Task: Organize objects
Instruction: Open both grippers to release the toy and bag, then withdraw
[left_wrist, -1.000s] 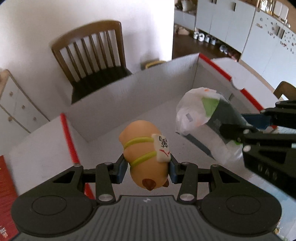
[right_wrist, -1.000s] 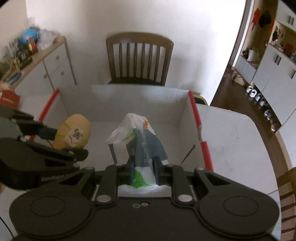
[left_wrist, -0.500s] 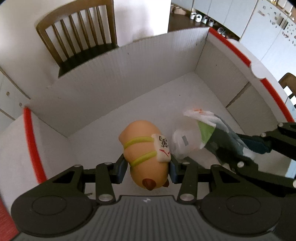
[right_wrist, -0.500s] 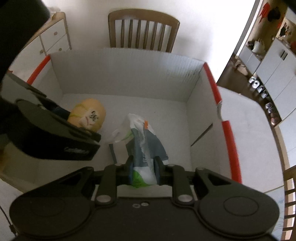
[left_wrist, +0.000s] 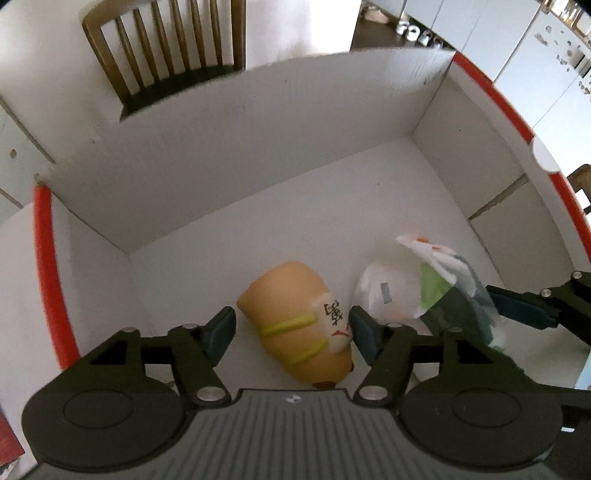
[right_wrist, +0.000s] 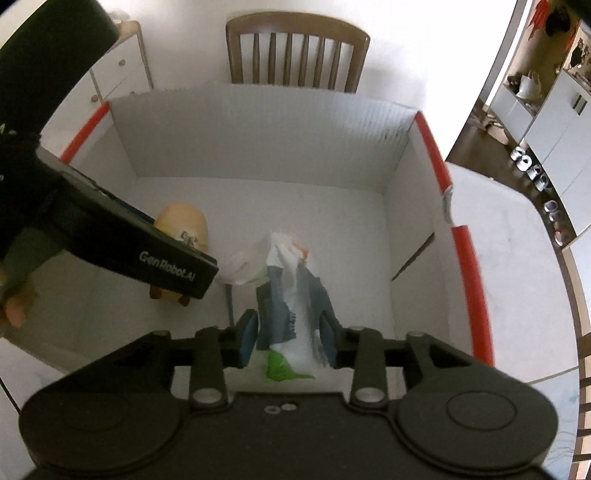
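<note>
- The left gripper (left_wrist: 292, 334) is low inside the white box (left_wrist: 221, 177). Its jaws are opening. The tan toy (left_wrist: 299, 325) lies between them on the box floor. There is a clear gap by the left pad. The right pad looks very close to the toy's face tag, and I cannot tell if it touches.
- To do this well, I think the jaws should spread wide, then lift straight up so the toy does not roll.
- The right gripper (right_wrist: 289, 338) is just beside it. Its jaws are opening too. The crinkly bag (right_wrist: 291, 291) sits between the pads, which look just off it.
- It should let go fully before it rises, or the bag may snag.
- Hard to see: the left tool hides part of the toy in the right view. The near end of the toy and the bottom of the bag are cut off by the tools. What is in the bag is not clear.
</note>
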